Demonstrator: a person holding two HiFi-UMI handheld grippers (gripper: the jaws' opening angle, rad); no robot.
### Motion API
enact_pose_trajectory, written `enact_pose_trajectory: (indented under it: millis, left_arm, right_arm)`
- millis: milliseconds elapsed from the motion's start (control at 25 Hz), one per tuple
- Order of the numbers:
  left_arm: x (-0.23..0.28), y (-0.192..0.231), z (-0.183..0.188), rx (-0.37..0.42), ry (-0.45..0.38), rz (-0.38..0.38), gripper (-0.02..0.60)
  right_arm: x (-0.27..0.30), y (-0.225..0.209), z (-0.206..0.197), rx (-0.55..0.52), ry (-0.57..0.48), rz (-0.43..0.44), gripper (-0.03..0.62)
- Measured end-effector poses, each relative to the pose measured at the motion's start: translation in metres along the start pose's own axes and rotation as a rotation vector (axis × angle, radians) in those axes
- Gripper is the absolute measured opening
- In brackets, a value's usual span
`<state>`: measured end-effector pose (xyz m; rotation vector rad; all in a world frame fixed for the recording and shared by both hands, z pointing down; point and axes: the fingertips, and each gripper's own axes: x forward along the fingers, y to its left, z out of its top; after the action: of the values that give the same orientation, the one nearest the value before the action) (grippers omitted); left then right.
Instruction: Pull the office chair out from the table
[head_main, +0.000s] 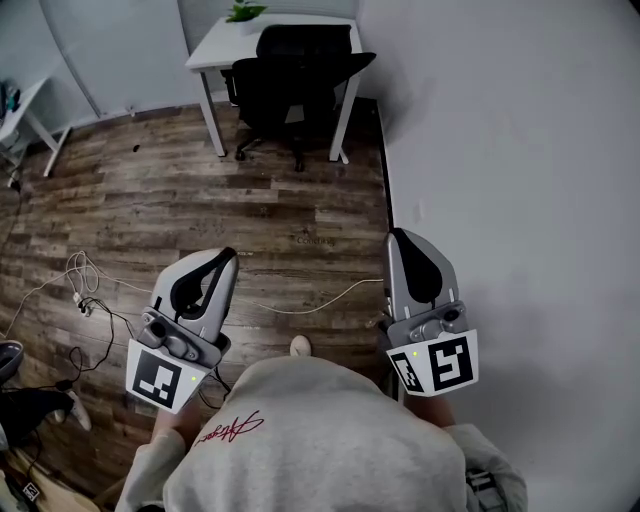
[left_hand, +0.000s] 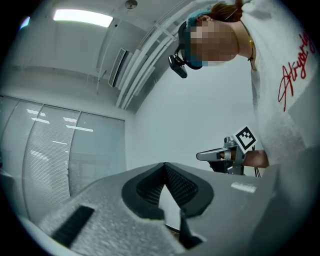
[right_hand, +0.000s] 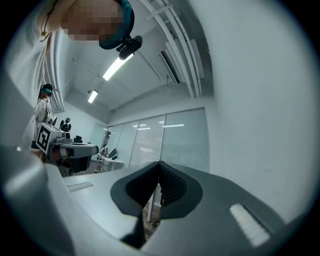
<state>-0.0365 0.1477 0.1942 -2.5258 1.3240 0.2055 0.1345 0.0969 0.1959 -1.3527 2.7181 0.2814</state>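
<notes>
In the head view a black office chair (head_main: 295, 85) stands tucked under a small white table (head_main: 215, 45) at the far end of the wooden floor. Both grippers are held low and near me, well short of the chair. My left gripper (head_main: 222, 258) is shut and holds nothing; in the left gripper view (left_hand: 164, 167) its black pads meet against the pale wall. My right gripper (head_main: 397, 238) is also shut and empty, with its pads together in the right gripper view (right_hand: 159, 165). Each gripper shows in the other's view: the right gripper (left_hand: 225, 155) and the left gripper (right_hand: 70, 147).
A white wall (head_main: 520, 150) runs along the right side, close to the right gripper. Loose cables (head_main: 90, 290) lie on the floor at left, and one white cable (head_main: 320, 300) crosses between the grippers. A second white table (head_main: 25, 110) stands at far left. A potted plant (head_main: 245, 12) sits on the table.
</notes>
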Motion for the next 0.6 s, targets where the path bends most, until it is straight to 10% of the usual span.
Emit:
enact_pose_trajectory:
  millis: [600]
  left_arm:
    - [0.035,0.014,-0.025,-0.024,0.029,0.05,-0.003]
  right_arm:
    - [0.036,-0.029,-0.031,0.008,0.031,0.071,0.002]
